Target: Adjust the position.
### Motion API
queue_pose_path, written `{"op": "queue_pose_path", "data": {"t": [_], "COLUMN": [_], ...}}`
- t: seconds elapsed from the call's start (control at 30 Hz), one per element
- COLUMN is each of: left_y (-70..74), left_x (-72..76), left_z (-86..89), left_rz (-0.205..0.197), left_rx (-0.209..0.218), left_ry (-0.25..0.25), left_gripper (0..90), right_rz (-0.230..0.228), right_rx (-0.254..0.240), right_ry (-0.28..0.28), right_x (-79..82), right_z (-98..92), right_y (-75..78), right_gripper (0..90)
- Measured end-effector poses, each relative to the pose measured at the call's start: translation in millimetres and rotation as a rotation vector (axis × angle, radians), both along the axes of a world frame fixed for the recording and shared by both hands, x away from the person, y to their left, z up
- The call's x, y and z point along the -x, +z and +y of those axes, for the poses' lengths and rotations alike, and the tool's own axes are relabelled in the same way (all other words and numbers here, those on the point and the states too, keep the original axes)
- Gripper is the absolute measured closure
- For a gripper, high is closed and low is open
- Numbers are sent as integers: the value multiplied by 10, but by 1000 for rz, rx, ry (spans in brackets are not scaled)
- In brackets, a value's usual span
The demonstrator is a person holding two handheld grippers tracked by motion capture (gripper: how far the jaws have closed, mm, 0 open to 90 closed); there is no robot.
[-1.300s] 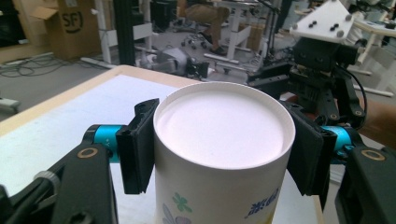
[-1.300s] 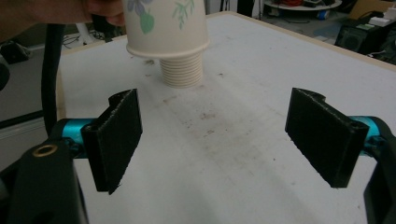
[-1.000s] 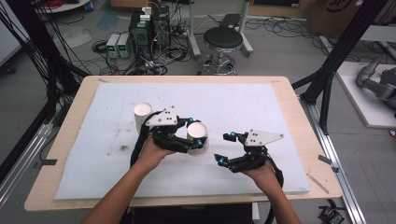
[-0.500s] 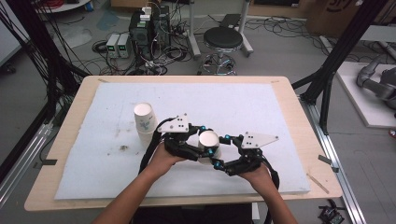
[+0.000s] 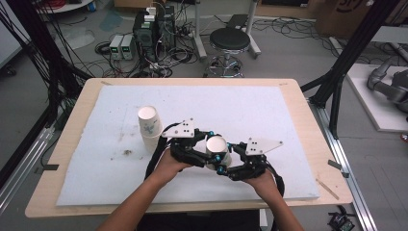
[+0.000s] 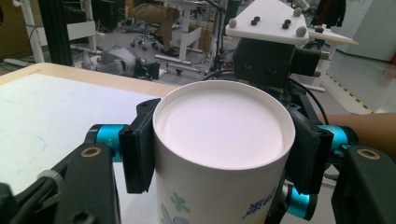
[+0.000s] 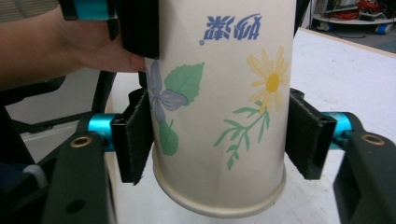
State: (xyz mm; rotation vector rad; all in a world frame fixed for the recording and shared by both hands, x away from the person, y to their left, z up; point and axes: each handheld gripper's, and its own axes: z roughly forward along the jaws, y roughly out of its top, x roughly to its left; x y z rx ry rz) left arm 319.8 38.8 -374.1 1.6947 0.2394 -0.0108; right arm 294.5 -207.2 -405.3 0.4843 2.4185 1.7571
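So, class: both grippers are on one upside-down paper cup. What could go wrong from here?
1. The held paper cup is clamped by the left gripper and the right gripper, whose jaws have just been closing: thin walls may crush.
2. Pulling apart could tear it.
3. The second cup stands close and could be knocked.

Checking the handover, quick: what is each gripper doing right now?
Left gripper: shut on the paper cup.
Right gripper: jaws have just been closing, and its pads now press the same cup's sides.
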Motion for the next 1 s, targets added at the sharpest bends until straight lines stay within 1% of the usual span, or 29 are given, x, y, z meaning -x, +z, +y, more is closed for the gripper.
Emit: {"op": "queue_pose_path", "data": {"t": [0.1, 0.13, 0.17, 0.2, 0.23, 0.33, 0.47, 0.57, 0.6, 0.63, 0.67, 0.7, 0.73, 0.77, 0.83, 0.9, 1.0], "left_y": [1, 5, 12, 23, 30, 43, 56, 69, 76, 81, 84, 86, 89, 91, 96, 96, 90], "left_x": [6, 10, 18, 20, 16, 16, 21, 20, 19, 14, 12, 10, 5, -2, -9, -15, -19], "left_z": [3, 6, 8, 13, 26, 63, 106, 120, 125, 127, 127, 127, 126, 129, 131, 134, 129], "left_rz": [-4, -13, -24, -20, -17, -23, -24, -30, -36, -37, -36, -36, -37, -41, -39, -36, -29], "left_rx": [-12, -19, -30, -47, -62, -98, -155, -206, -225, -240, -250, -260, -278, -293, -316, -328, -346], "left_ry": [-6, 2, 26, 41, 34, 32, 12, -6, -9, -18, -20, -21, -23, -28, -34, -41, -54], "left_gripper": [357, 350, 310, 221, 161, 160, 160, 160, 161, 161, 160, 161, 161, 161, 162, 162, 163], "right_rz": [-13, -15, -18, -24, -28, -35, -32, -27, -31, -29, -38, -37, -37, -44, -48, -53, -59], "right_rx": [29, 41, 57, 78, 102, 141, 227, 280, 312, 331, 355, 369, 381, 407, 446, 483, 525], "right_ry": [2, 4, 6, 1, -1, 0, 9, 31, 45, 56, 59, 66, 74, 84, 102, 115, 130], "right_x": [4, 8, 7, 9, 11, 6, -24, -37, -44, -49, -55, -59, -64, -71, -75, -83, -92], "right_z": [6, 7, 11, 11, 10, 0, 9, 39, 57, 74, 93, 105, 118, 138, 173, 200, 229], "right_y": [24, 32, 41, 52, 68, 104, 151, 182, 196, 208, 224, 233, 243, 262, 291, 318, 361], "right_gripper": [364, 366, 366, 368, 368, 371, 370, 370, 370, 370, 369, 369, 369, 369, 369, 369, 369]}}
